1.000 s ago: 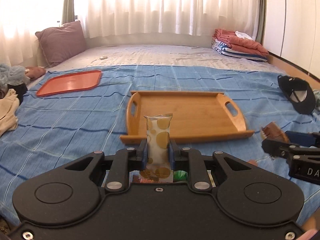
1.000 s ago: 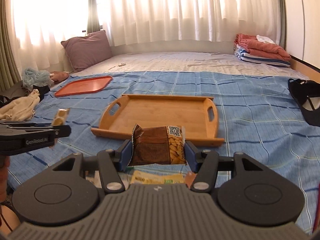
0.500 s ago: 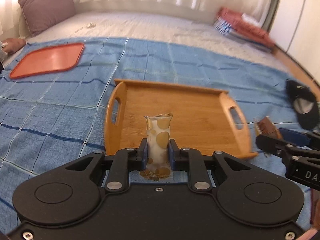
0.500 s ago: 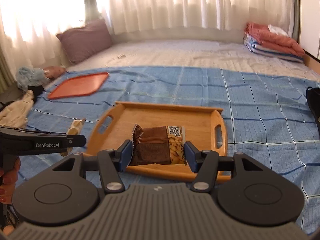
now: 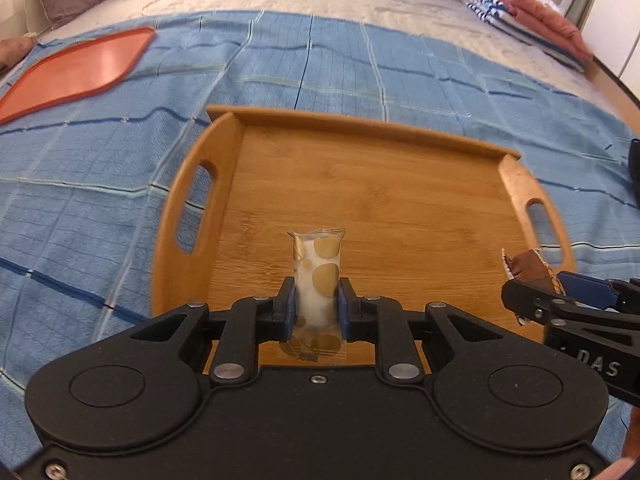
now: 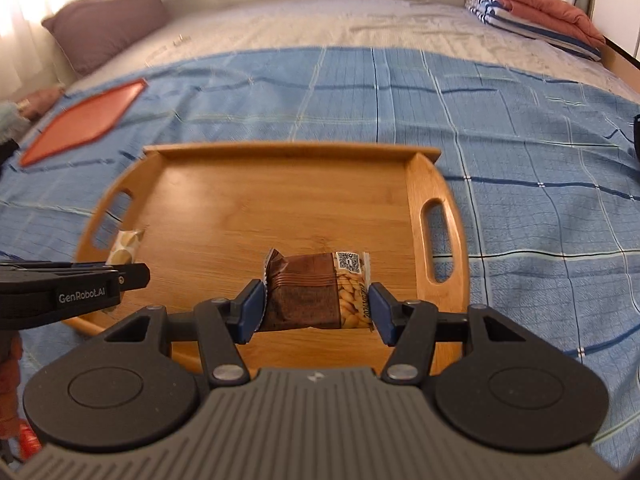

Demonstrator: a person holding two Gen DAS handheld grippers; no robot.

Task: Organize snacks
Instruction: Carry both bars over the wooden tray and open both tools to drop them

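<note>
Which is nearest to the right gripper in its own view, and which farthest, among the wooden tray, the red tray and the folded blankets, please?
1. Wooden tray: right beneath the right gripper, centre.
2. Red tray: farther out on the left, on the blue cover.
3. Folded blankets: far right corner of the bed.

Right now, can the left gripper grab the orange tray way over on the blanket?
Probably not as things stand. The left gripper is shut on the gold-dotted snack, so its fingers are full. It hangs over the wooden tray, and the orange tray lies well off to the left across the blue blanket.
</note>
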